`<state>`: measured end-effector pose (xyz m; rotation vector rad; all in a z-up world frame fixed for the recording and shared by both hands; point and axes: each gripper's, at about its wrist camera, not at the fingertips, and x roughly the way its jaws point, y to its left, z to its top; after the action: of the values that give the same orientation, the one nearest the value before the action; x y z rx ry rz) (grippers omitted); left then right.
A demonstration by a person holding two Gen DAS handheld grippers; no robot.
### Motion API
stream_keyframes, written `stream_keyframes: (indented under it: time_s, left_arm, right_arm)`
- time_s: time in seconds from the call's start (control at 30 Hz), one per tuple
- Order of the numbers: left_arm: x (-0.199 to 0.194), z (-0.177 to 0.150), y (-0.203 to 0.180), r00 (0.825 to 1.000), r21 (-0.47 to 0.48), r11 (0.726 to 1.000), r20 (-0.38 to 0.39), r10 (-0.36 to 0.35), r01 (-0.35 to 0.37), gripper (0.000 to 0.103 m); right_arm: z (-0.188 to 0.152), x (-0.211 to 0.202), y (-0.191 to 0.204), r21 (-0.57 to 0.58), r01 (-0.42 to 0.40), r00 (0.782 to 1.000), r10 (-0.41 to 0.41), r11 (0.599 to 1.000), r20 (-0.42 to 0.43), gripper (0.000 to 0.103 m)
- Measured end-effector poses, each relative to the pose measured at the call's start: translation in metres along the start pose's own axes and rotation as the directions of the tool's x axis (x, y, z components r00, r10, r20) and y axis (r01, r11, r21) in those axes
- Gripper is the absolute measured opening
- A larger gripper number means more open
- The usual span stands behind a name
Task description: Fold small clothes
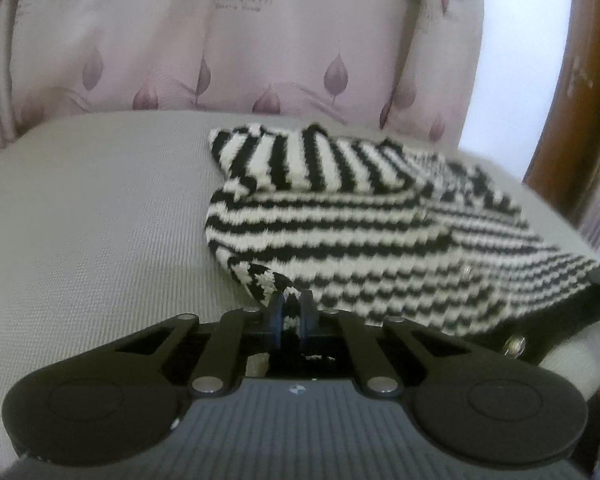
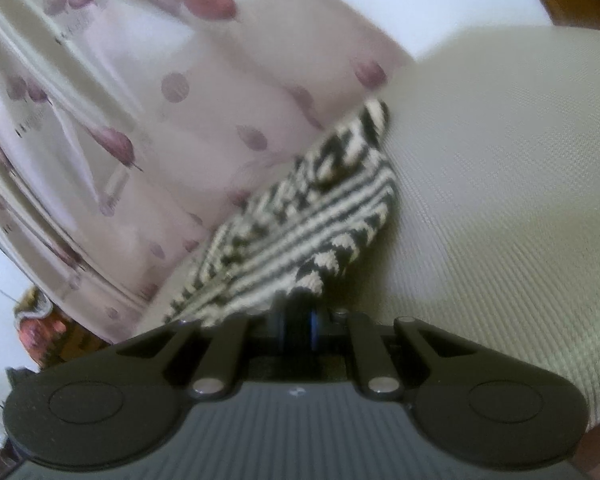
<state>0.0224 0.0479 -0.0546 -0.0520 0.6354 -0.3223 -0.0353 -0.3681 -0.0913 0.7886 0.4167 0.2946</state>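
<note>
One striped knit (image 1: 340, 232) | lies flat | stripes crosswise | both jaws pinching edge

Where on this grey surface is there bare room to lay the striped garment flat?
Free: the grey surface left of the striped garment, up to the curtain. Crowded: the right side, where the garment lies, pinched by both grippers.

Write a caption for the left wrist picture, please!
Left gripper pinches a corner of the striped knit garment lying on the grey surface.
</note>
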Motion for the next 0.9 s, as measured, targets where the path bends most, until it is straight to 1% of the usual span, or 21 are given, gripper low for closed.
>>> stream_keyframes:
  time_s: [0.07,0.13,0.2,0.27,0.37,0.57,0.77,0.9]
  left_arm:
    - [0.002,0.004,-0.001,1.000,0.002,1.000,0.004,0.007,-0.007,0.007]
    - [0.001,0.006,0.003,1.000,-0.023,0.999,0.016,-0.022,0.023,0.007]
    - [0.001,0.008,0.003,0.999,-0.024,1.000,0.028,-0.019,0.020,0.007]
    - [-0.002,0.009,0.005,0.998,-0.032,0.999,0.055,-0.033,0.035,0.007]
    - [-0.001,0.012,0.007,0.997,-0.036,0.999,0.066,-0.029,0.032,0.007]
    - [-0.001,0.016,0.018,0.996,-0.087,0.995,0.078,-0.038,0.045,0.007]
    - [-0.010,0.018,0.022,0.993,-0.106,0.993,0.108,-0.040,0.052,0.006]
    - [-0.015,0.024,0.023,0.988,-0.131,0.989,0.144,-0.052,0.071,0.006]
  right_arm:
    - [0.006,0.001,0.003,0.006,-0.020,1.000,0.020,1.000,0.009,0.011]
    - [0.010,0.003,0.006,0.009,-0.035,0.999,0.035,0.999,0.016,0.011]
    - [0.014,0.003,0.008,0.018,-0.050,0.998,0.049,0.999,0.027,0.011]
    - [0.017,0.003,0.008,0.030,-0.065,0.997,0.064,0.997,0.035,0.011]
    - [0.021,0.004,0.010,0.030,-0.075,0.997,0.074,0.997,0.038,0.011]
    - [0.028,0.003,0.014,0.034,-0.103,0.993,0.102,0.994,0.052,0.011]
    - [0.032,-0.001,0.015,0.051,-0.128,0.990,0.125,0.990,0.061,0.011]
    - [0.037,-0.001,0.019,0.049,-0.140,0.989,0.137,0.989,0.063,0.011]
